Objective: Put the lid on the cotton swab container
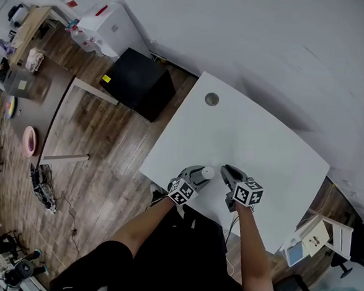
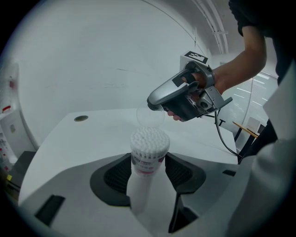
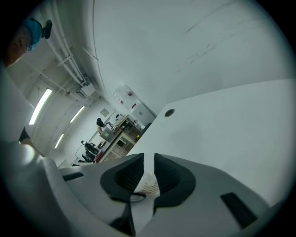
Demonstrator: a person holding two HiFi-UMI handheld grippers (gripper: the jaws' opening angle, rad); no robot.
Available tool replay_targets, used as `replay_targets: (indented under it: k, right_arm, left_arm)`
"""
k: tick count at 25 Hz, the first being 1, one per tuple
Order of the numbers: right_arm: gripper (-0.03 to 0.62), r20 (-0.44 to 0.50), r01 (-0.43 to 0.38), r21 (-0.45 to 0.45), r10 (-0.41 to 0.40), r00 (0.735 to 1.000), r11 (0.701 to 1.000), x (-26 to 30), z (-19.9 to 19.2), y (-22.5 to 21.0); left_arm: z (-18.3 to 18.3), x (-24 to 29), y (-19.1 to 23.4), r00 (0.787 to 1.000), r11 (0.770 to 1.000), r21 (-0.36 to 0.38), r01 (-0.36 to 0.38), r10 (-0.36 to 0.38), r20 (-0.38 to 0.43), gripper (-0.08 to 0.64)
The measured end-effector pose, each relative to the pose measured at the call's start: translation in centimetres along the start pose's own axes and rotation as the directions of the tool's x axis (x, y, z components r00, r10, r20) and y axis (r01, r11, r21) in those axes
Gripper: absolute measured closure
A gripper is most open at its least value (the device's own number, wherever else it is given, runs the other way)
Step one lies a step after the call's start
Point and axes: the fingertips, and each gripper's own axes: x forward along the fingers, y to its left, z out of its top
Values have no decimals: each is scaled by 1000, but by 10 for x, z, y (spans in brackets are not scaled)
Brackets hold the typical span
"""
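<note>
The cotton swab container (image 2: pixel 148 155) stands upright between the jaws of my left gripper (image 2: pixel 149 163), which is shut on its labelled body. Its top is uncovered and packed with white swab heads. In the head view the container (image 1: pixel 207 173) shows near the front edge of the white table (image 1: pixel 251 137), with the left gripper (image 1: pixel 200 175) beside it. My right gripper (image 2: pixel 159 102) comes in from the right, shut on the clear round lid (image 2: pixel 151 116), which hangs just above and behind the container's mouth. In the right gripper view the jaws (image 3: pixel 149 159) stand almost closed on the thin lid; the container label (image 3: pixel 149 186) shows below them.
A round cable grommet (image 1: pixel 212 99) sits at the table's far side. A black box (image 1: pixel 140 83) stands on the wooden floor to the left. A small white stand (image 1: pixel 315 235) is off the table's right corner. A cable (image 2: pixel 226 139) hangs from the right gripper.
</note>
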Motion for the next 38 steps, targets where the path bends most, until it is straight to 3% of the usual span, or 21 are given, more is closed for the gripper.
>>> replay_targets:
  k: [8,15,26,30,38]
  right_arm:
    - [512,-3,-17,-71,17,1000,997,-1,-2,22]
    - [512,-29,-20,-232,14,999,972,-2,-3,38]
    - [508,-82,-120,-222,104,991,968,5,-20,64]
    - [509,-110,-100,-289,71,991,952,11,-29,68]
    - [509,-162,-100,-325,48,986,940,24,-41,69]
  left_arm:
    - [-2,-4,0,1000,1000,14,0,1,-19,324]
    - [1,0,-1,1000,1000,6,1,-1,-21,324]
    - [0,-2,-3,1000,1000,3,-3,3,-30,325]
    - [0,-2,-3,1000,1000,-2,-3,3,-31,324]
    - [0,-2,-3,999,1000,-4,-5,4,-32,324]
